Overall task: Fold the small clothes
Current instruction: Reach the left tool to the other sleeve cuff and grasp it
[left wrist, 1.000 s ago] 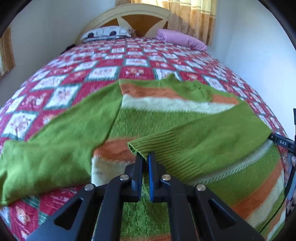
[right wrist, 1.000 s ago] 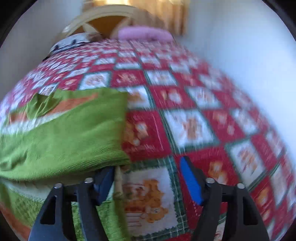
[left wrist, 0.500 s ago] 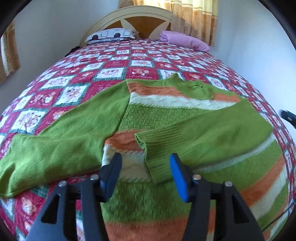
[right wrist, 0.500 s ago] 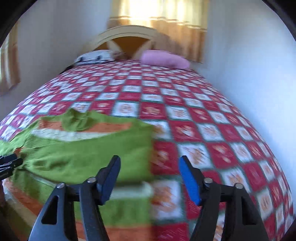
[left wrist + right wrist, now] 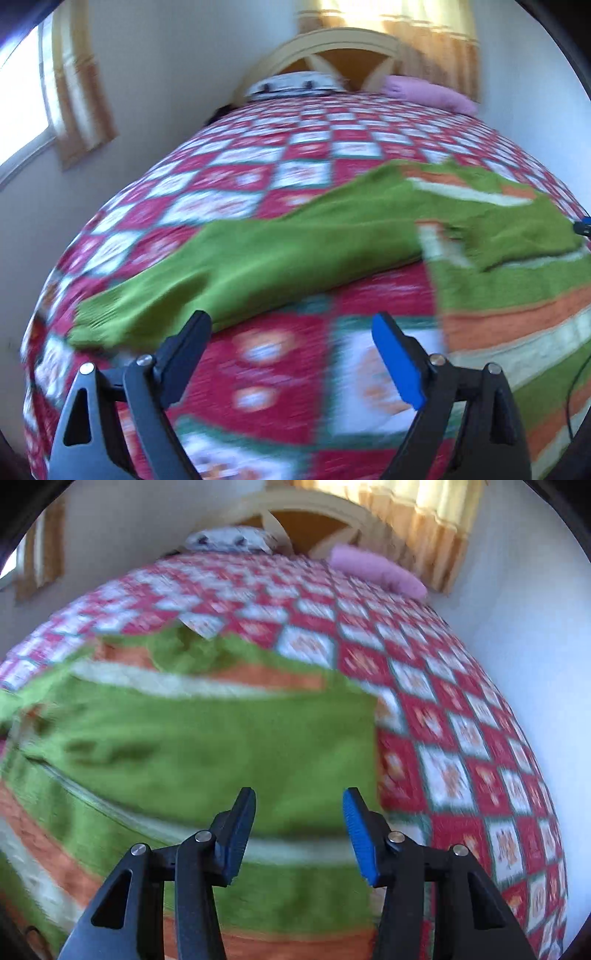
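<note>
A small green knit sweater (image 5: 207, 760) with orange and cream stripes lies flat on the bed. Its right sleeve is folded across the body (image 5: 517, 236). Its left sleeve (image 5: 258, 266) stretches out to the left, cuff (image 5: 99, 321) near the bed's left side. My left gripper (image 5: 291, 343) is open and empty, just in front of the outstretched sleeve, over bare quilt. My right gripper (image 5: 299, 823) is open and empty above the sweater's right side, near its folded edge. Both views are blurred.
The bed is covered by a red, white and green checked quilt (image 5: 295, 173) (image 5: 461, 738). A pink pillow (image 5: 376, 572) and a patterned pillow (image 5: 295, 83) lie at the wooden headboard (image 5: 343, 55). White walls stand close on both sides; curtains hang behind.
My left gripper let go of the folded right sleeve, opened wide and swung left toward the outstretched left sleeve. My right gripper moved left from the quilt to above the sweater's right side.
</note>
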Available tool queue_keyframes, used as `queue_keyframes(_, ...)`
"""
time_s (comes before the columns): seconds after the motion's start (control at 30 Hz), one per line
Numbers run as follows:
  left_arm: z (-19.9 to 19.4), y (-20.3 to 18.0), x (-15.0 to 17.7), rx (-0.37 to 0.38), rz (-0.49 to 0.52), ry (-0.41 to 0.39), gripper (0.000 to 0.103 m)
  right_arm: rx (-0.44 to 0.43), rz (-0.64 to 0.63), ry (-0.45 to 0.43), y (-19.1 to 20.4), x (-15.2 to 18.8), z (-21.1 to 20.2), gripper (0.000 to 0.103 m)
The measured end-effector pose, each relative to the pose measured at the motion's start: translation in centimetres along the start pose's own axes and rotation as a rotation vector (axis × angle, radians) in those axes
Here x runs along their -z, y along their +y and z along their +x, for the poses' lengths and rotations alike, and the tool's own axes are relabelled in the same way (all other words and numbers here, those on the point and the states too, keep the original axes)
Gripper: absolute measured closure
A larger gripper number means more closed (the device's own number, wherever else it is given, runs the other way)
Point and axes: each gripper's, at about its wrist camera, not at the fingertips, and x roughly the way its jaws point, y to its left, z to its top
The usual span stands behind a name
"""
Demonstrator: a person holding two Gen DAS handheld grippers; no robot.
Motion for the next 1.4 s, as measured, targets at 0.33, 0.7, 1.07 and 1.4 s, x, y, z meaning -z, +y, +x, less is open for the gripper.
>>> queue_keyframes(0.33, -0.1, 12.5, 4.0, -0.206, -0.276, 0.076, 0.012, -0.213, -0.129, 0.031, 11.1, -0.9, 4.0, 0.052)
queue_keyframes(0.7, 0.1, 18.9, 5.4, -0.175, -0.674, 0.079, 0.017, -0.1, -0.226, -0.022, 12.8, 1.6, 3.1, 0.052)
queue_keyframes(1.07, 1.9, 16.6, 3.6, 0.039, -0.803, 0.107, 0.031, -0.076, -0.237, -0.033, 13.5, 1.6, 2.8, 0.051)
queue_keyframes(1.4, 3.9, 18.4, 3.3, 0.056, -0.928, 0.065, 0.039, -0.077, -0.229, -0.036, 13.3, 1.7, 2.8, 0.05)
